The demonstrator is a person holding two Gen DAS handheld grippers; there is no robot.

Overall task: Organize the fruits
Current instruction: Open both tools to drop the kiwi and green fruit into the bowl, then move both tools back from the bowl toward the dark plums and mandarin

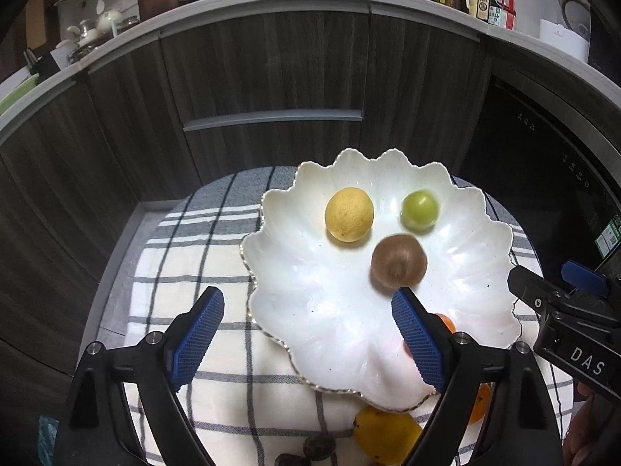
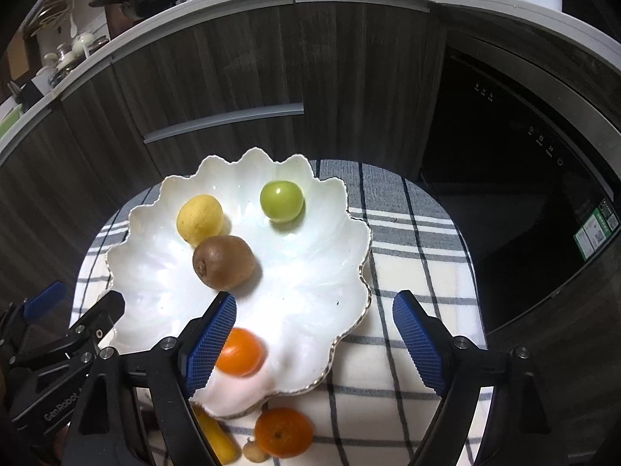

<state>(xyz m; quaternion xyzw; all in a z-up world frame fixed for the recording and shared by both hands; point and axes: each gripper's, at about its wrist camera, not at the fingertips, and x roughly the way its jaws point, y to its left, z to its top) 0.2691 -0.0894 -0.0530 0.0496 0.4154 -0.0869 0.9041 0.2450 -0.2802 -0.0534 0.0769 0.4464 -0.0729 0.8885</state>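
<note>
A white scalloped plate (image 1: pixel 330 310) (image 2: pixel 310 272) lies on a checked cloth. On it are a yellow lemon (image 1: pixel 349 214) (image 2: pixel 200 219), a green round fruit (image 1: pixel 420 209) (image 2: pixel 281 200), a brown kiwi (image 1: pixel 399 266) (image 2: pixel 223 262) and a small orange fruit (image 2: pixel 240 351), which looks blurred. My left gripper (image 1: pixel 308 334) (image 2: pixel 79 301) is open over the plate's left rim, its jaws empty. My right gripper (image 2: pixel 314 338) (image 1: pixel 551 275) is open over the plate's right rim, also empty; its left pad stands just beside the orange fruit.
On the cloth (image 2: pixel 419 256) in front of the plate lie a tangerine (image 2: pixel 283 431) (image 1: pixel 479 404), a yellow fruit (image 1: pixel 386 435) (image 2: pixel 217 439) and small brown fruits (image 1: pixel 319 446). Dark wooden cabinets (image 1: pixel 271 77) and a black appliance (image 2: pixel 504 174) stand beyond the table.
</note>
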